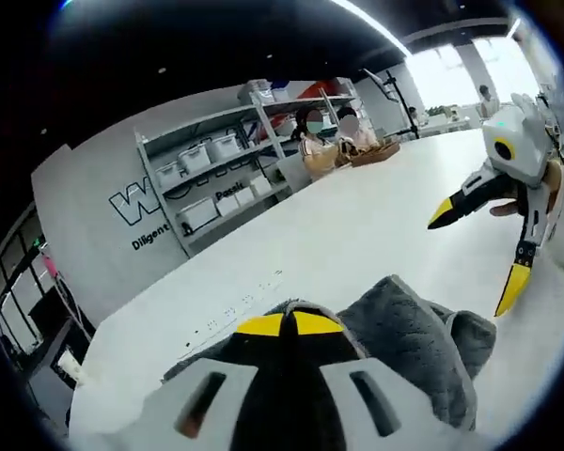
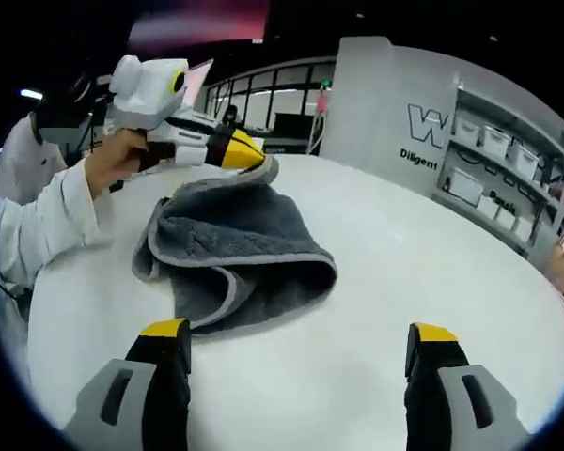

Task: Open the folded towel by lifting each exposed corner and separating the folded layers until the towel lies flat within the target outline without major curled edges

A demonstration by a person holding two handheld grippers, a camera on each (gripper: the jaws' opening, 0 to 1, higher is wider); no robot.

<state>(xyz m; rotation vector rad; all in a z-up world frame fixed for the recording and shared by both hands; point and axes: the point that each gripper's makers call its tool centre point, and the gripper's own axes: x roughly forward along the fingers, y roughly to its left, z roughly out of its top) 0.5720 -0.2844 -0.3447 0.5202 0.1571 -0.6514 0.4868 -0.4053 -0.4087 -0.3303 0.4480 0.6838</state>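
My left tool (image 2: pixel 249 150) is clenched on an edge of the grey towel (image 2: pixel 235 249), its yellow tips pinched together over the pale hem, lifting that edge a little off the white surface (image 2: pixel 423 272). In the left gripper view the same tips (image 1: pixel 289 324) meet at the bottom of the picture with the towel (image 1: pixel 423 348) bunched just beyond them. My hand (image 2: pixel 113 160) grips the left tool's body, and my white sleeve (image 2: pixel 47 225) runs along the surface's edge.

The towel lies in a rumpled, partly folded heap, with one layer curled over another and the lighter border looping round the fold. It sits on the side of the surface nearest my left tool, the rest of it resting on the surface.

My right tool (image 2: pixel 301 343) is released, its two yellow-tipped jaws spread wide and holding nothing, hovering just short of the towel's near fold. From the left gripper view it (image 1: pixel 479 254) hangs above the surface beside the towel, apart from it.

Beyond the far edge stand shelves with storage bins (image 1: pixel 202 183) and two seated people (image 1: pixel 334 136).
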